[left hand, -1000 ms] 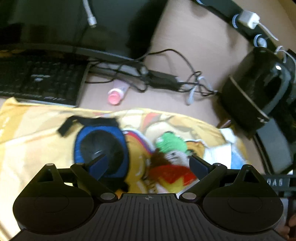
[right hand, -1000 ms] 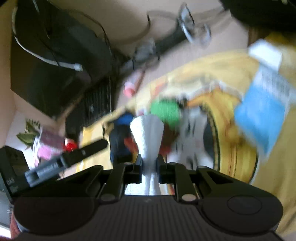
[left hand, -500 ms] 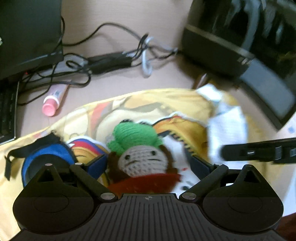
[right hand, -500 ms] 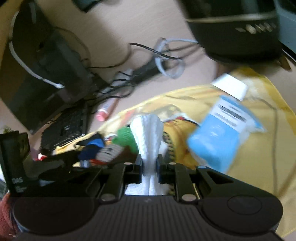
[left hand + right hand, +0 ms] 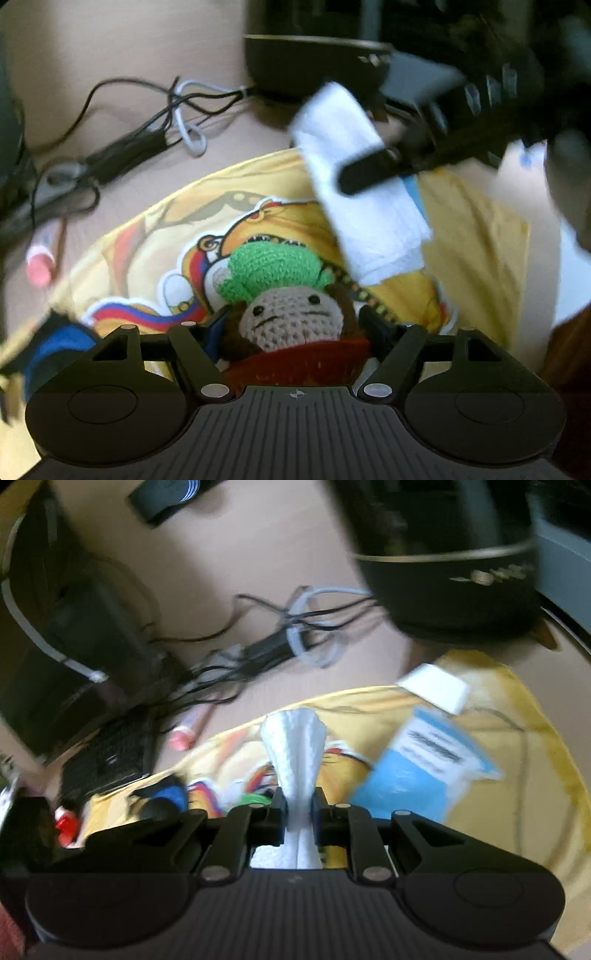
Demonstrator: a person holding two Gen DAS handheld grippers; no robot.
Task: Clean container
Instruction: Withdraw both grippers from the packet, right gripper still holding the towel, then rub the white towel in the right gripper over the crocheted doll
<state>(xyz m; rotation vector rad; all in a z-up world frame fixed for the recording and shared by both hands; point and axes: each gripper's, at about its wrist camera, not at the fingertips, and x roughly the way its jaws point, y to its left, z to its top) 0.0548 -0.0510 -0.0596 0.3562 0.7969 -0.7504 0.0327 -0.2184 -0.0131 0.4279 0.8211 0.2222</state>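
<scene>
Closing on the crocheted doll (image 5: pixel 291 317) at the frame's lower centre, the left gripper (image 5: pixel 291 328) has swung off the blue pouch (image 5: pixel 55 343) (perhaps the container); the right gripper (image 5: pixel 298 808) still pinches a tissue (image 5: pixel 295 760).

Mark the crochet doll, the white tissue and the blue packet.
crochet doll (image 5: pixel 288 323), left wrist view, on its face.
white tissue (image 5: pixel 295 749), right wrist view, on its flared top.
blue packet (image 5: pixel 413 782), right wrist view, on its blue front.

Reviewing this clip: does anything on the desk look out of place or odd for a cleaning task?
Yes. A crocheted doll with a green hat sits between the left gripper's closing jaws, an odd target. The right gripper pinches a folded white paper towel.
</scene>
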